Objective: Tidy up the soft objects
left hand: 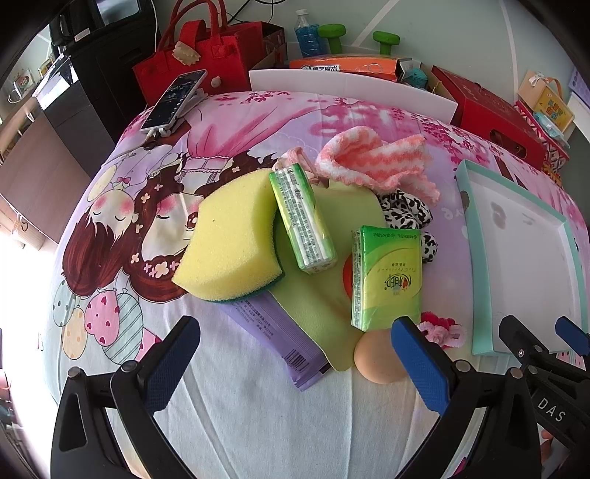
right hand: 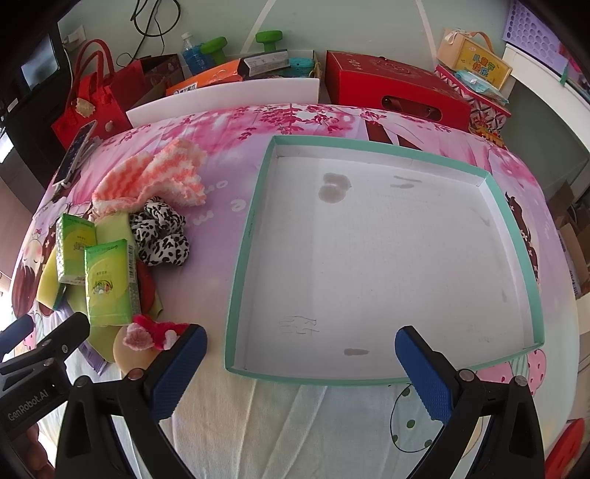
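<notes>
A pile of soft things lies on the cartoon bedsheet: a yellow sponge (left hand: 230, 241), two green tissue packs (left hand: 301, 217) (left hand: 387, 276), a pink striped fuzzy sock (left hand: 372, 158), a leopard scrunchie (left hand: 405, 213), a purple pack (left hand: 280, 331), a beige puff (left hand: 376, 355) and a red-pink scrunchie (right hand: 153, 335). My left gripper (left hand: 295, 364) is open, just short of the pile. My right gripper (right hand: 300, 372) is open at the near edge of an empty teal-rimmed white tray (right hand: 250, 221), which stands right of the pile. The pile also shows in the right wrist view, with its nearer tissue pack (right hand: 108, 282).
A phone on a stand (left hand: 173, 99) sits at the bed's far left. Behind the bed are a red felt bag (left hand: 191, 62), a white board (left hand: 350, 90), a red box (right hand: 398, 88), green dumbbells (left hand: 332, 37) and a bottle (left hand: 306, 35).
</notes>
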Motion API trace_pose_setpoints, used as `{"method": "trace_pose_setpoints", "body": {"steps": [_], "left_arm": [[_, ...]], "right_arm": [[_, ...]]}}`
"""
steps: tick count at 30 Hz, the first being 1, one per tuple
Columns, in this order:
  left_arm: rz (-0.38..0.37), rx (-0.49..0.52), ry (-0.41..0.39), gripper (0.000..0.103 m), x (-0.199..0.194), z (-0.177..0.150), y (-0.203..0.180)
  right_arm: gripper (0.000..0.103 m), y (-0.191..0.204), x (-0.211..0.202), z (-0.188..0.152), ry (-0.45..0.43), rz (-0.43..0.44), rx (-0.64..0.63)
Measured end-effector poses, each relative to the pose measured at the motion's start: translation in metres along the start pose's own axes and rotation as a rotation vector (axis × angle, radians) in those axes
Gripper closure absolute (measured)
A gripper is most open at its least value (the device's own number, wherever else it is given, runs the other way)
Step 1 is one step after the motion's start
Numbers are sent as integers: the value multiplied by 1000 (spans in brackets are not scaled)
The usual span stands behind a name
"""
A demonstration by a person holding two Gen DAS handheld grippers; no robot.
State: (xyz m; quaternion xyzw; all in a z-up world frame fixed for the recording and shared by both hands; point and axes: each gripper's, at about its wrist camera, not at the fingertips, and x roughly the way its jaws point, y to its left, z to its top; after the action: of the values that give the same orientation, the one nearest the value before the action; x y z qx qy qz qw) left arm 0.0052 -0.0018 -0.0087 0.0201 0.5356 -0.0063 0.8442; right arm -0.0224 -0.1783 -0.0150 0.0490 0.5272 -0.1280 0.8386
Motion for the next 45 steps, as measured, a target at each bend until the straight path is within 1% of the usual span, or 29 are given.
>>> {"method": "trace_pose_setpoints", "body": {"steps": [30, 32, 35, 39, 41, 45], "left_arm": [[0, -1, -10, 0, -1, -1, 2], [-9, -22, -24, 0, -5, 0, 8], [-16, -100, -60, 0, -13, 4, 26], [20, -200, -96, 0, -16, 5, 54], [18, -223, -93, 0, -14, 6, 62], [-26, -264, -59, 0, -11, 11, 68]], "right_arm": [[0, -1, -1, -1, -2, 1, -1], [0, 0, -2, 0, -8, 5, -4], [0, 6, -6, 1, -28, 34, -21], [0, 26, -8, 2, -40, 109, -74], [0, 39, -6, 0, -35, 138, -113], [0, 66, -3, 3, -57, 194, -172]]}}
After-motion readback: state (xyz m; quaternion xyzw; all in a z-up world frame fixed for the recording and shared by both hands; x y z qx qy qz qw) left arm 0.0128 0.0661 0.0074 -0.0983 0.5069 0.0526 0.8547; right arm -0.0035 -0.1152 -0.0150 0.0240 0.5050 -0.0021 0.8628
